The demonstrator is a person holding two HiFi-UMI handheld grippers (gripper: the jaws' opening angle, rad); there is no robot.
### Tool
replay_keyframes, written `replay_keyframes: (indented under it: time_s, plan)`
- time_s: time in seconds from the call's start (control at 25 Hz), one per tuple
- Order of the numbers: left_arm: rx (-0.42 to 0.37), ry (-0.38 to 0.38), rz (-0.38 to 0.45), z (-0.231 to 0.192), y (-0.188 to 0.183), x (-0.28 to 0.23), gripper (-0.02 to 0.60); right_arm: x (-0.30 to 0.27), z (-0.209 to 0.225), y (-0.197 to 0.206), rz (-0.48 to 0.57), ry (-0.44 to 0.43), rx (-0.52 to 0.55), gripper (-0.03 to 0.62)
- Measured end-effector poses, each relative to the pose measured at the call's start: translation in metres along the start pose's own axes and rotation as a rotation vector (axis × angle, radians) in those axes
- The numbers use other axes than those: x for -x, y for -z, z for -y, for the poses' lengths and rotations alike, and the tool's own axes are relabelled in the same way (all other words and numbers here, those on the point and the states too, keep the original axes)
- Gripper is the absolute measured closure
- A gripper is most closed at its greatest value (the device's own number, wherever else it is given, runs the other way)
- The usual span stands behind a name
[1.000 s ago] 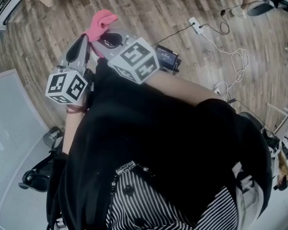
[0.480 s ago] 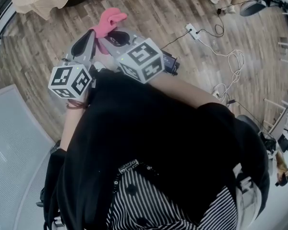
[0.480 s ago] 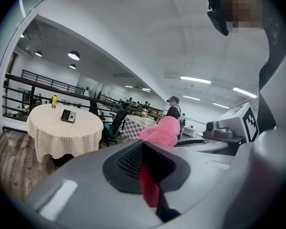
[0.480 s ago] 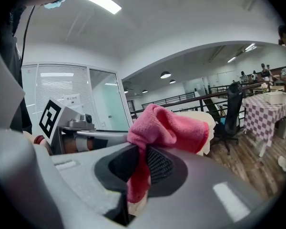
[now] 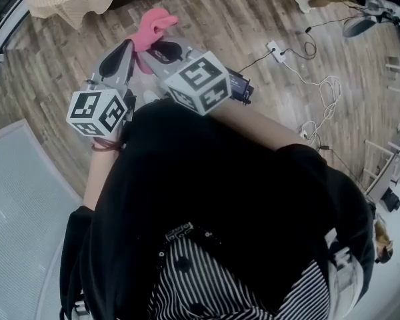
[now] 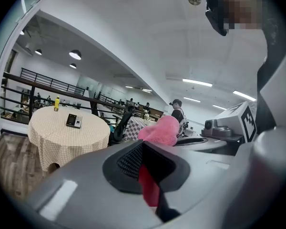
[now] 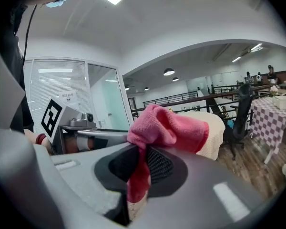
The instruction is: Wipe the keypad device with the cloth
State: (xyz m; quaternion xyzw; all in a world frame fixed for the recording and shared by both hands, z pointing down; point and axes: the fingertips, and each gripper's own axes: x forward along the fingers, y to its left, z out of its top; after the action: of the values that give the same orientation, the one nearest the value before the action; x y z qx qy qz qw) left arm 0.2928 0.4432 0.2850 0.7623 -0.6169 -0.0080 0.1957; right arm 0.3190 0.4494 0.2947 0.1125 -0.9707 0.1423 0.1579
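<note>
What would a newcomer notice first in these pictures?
The fluffy pink cloth is pinched by both the left gripper and the right gripper, held out before the person's black top. Farther off, the small dark keypad device lies on a round table with a cream checked tablecloth.

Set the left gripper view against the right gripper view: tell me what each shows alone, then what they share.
Only the left gripper view: the dark rectangular keypad device on the round beige-clothed table, a standing person in a cap, and the marker cube of the right tool. Only the right gripper view: a glass-walled room with white blinds and the marker cube of the left tool. Both: the pink fluffy cloth, pinched in each tool's shut jaws, that beige table, a black office chair and a checked-cloth table.
</note>
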Motion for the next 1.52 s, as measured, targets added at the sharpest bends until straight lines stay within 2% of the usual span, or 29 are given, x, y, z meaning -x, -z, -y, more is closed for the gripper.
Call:
replay_keyframes:
  time_s: [0.32,0.6,0.88,1.12,1.32,1.52]
  plan:
    - [0.037,0.025,0.013,-0.092,-0.010,0.012,0.580,-0.091,-0.014,-0.013,-0.065,0.004,0.019,0.548]
    - [0.064,0.026,0.045,-0.126,-0.013,0.029,0.580,-0.124,-0.033,-0.018,-0.087,0.004,0.043,0.548]
    - [0.106,-0.045,0.059,-0.166,-0.006,0.046,0.580,-0.163,-0.048,-0.013,-0.122,-0.081,0.049,0.548]
    - [0.112,-0.120,0.087,-0.214,-0.016,0.045,0.580,-0.209,-0.049,-0.025,-0.120,-0.140,0.116,0.548]
    - [0.096,-0.191,0.079,-0.250,-0.037,0.020,0.580,-0.246,-0.022,-0.050,-0.112,-0.204,0.087,0.548]
    - [0.078,-0.217,0.083,-0.290,-0.056,-0.001,0.580,-0.285,-0.004,-0.070,-0.107,-0.220,0.111,0.548]
